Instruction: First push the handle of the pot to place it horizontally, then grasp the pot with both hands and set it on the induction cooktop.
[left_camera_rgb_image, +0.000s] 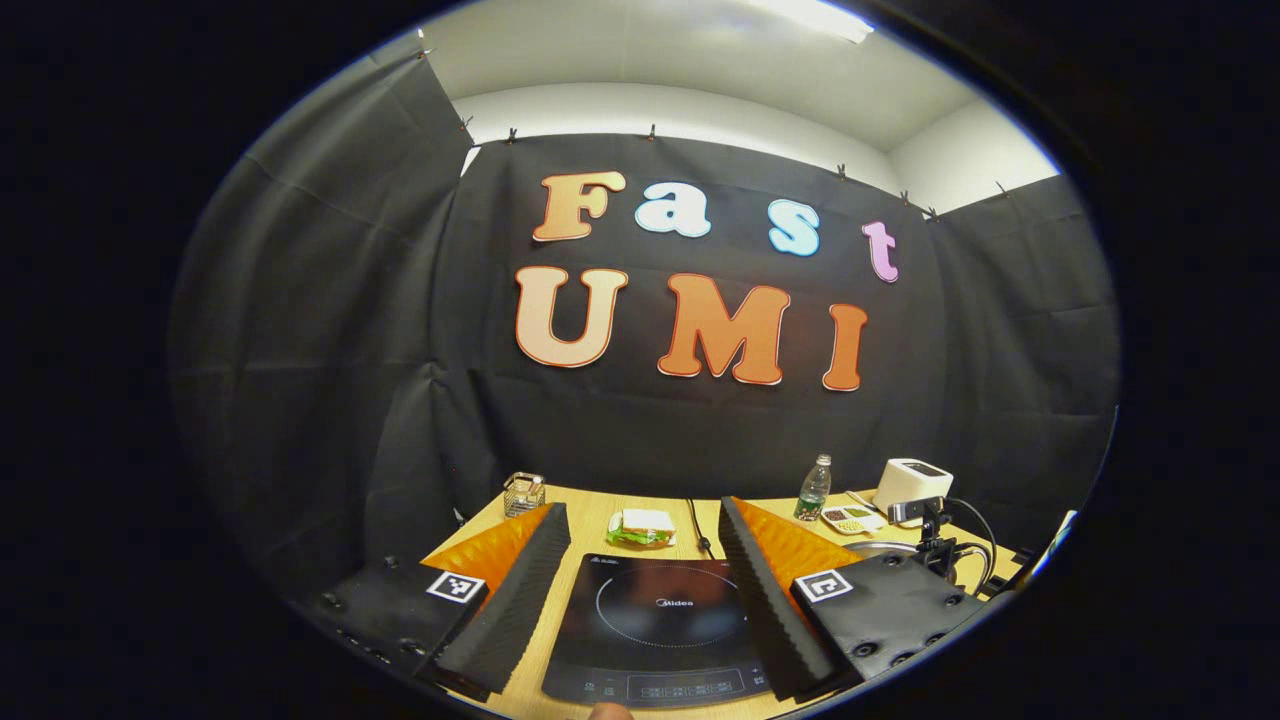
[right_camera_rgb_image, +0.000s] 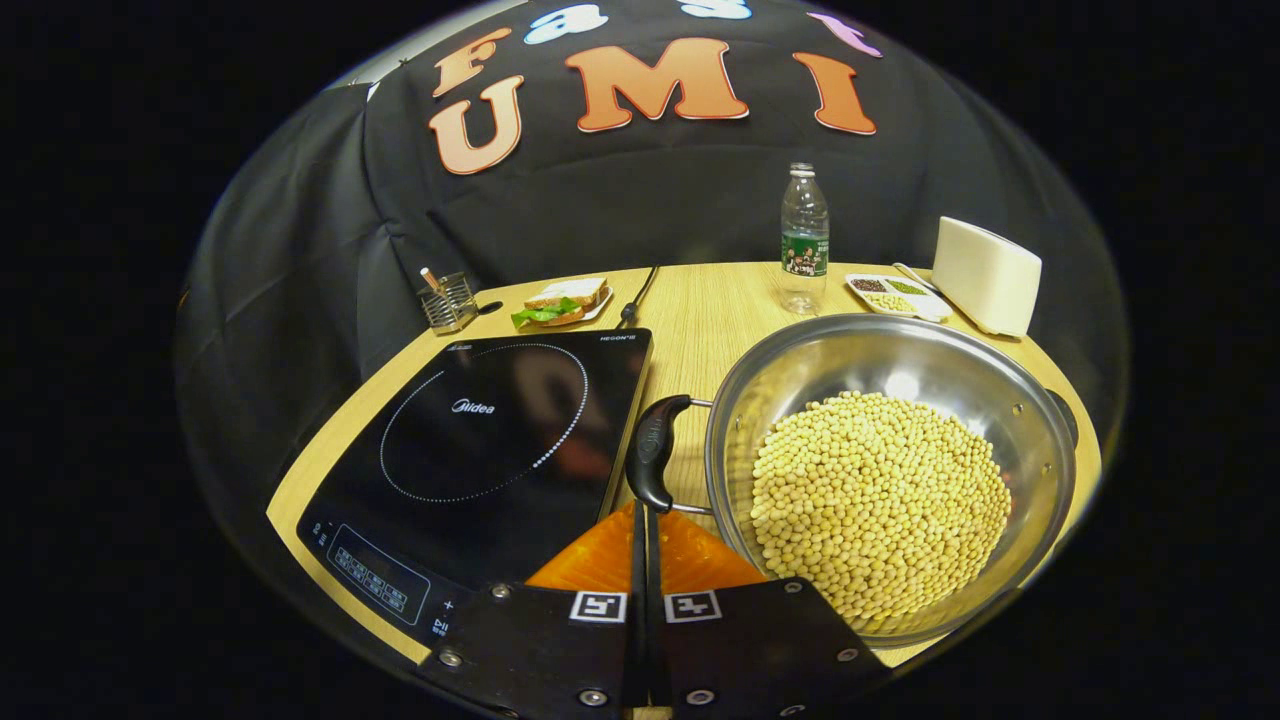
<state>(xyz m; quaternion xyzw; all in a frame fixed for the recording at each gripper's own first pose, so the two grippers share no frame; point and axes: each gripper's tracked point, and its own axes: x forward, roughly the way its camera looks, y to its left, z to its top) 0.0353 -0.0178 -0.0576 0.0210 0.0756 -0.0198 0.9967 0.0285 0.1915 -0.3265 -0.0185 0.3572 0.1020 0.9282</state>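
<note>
A steel pot (right_camera_rgb_image: 850, 332) full of yellow beans (right_camera_rgb_image: 880, 500) stands on the wooden table to the right of the black induction cooktop (right_camera_rgb_image: 480, 430). Its black left handle (right_camera_rgb_image: 655, 448) points toward the cooktop, and a second handle (right_camera_rgb_image: 1066, 415) sits on the far right rim. My right gripper (right_camera_rgb_image: 640, 512) is shut with nothing in it, its tip at the near end of the left handle. My left gripper (left_camera_rgb_image: 642, 508) hangs open above the cooktop (left_camera_rgb_image: 660, 620), a finger on each side of it. The pot's rim (left_camera_rgb_image: 884, 547) peeks out at the right.
At the back of the table stand a water bottle (right_camera_rgb_image: 804, 240), a white toaster (right_camera_rgb_image: 985, 275), a small divided dish (right_camera_rgb_image: 890, 293), a sandwich on a plate (right_camera_rgb_image: 560, 300) and a wire holder (right_camera_rgb_image: 446, 300). The cooktop's cord (right_camera_rgb_image: 636, 295) runs to the back edge.
</note>
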